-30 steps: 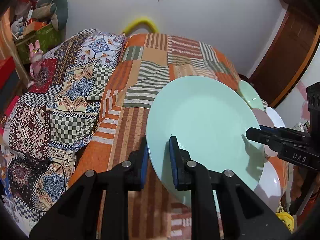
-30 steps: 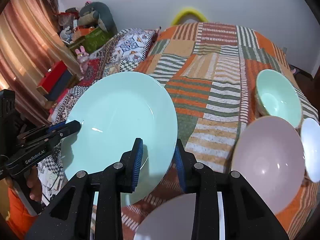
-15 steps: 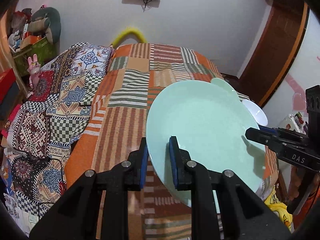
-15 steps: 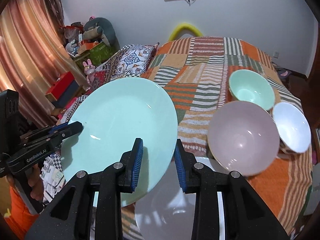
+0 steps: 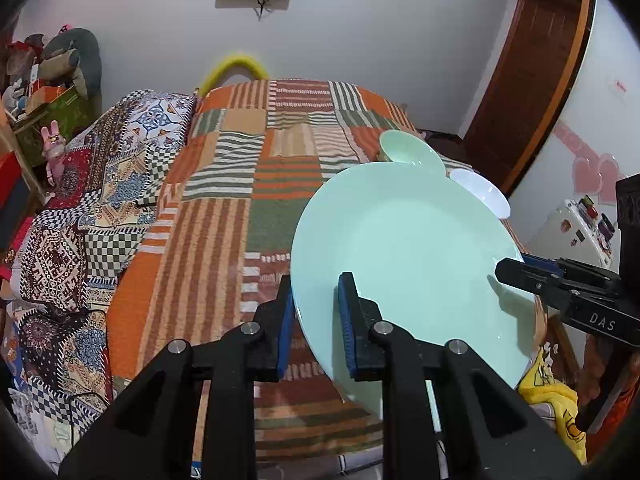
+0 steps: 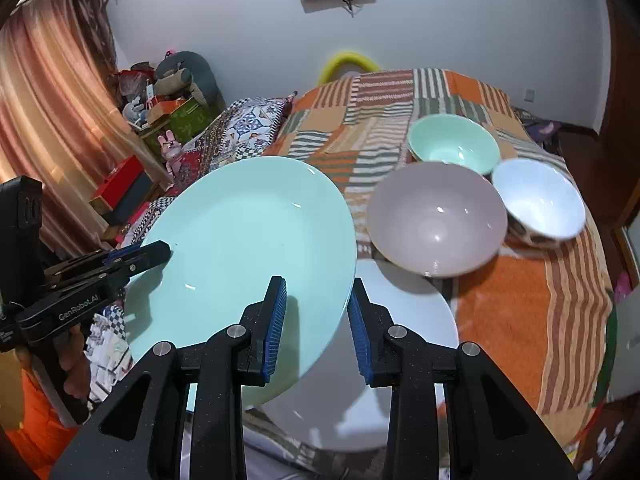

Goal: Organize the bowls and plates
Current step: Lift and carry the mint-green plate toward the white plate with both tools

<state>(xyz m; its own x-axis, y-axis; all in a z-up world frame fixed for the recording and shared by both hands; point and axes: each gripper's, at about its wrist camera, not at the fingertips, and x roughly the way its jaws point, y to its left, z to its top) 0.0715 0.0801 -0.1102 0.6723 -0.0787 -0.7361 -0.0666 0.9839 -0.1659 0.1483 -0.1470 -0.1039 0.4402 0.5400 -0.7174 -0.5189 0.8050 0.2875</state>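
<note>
The mint plate (image 5: 404, 264) is held in the air between the two tools, tilted, above the striped blanket (image 5: 224, 216); the left gripper (image 5: 316, 320) pinches the plate's rim at its own tips, one blue pad under the edge and one on the upper face; the right gripper (image 6: 316, 320) pinches the opposite rim in the same manner, its left pad on the face, its right pad below the edge.

Seen from the right gripper, a white plate (image 6: 400, 320) lies directly below and ahead of its tips, partly covered by the mint plate; a mauve bowl (image 6: 436, 218) sits just beyond, to the right of the tips, its near rim overlapping the white plate's far edge; a mint bowl (image 6: 454, 144) and a white bowl (image 6: 538, 202) stand farther out, close together.

Ahead and left of the left gripper, the blanket lies bare up to the patterned quilt (image 5: 80, 208); to the right of the right gripper, the blanket's edge drops off past the white bowl.
</note>
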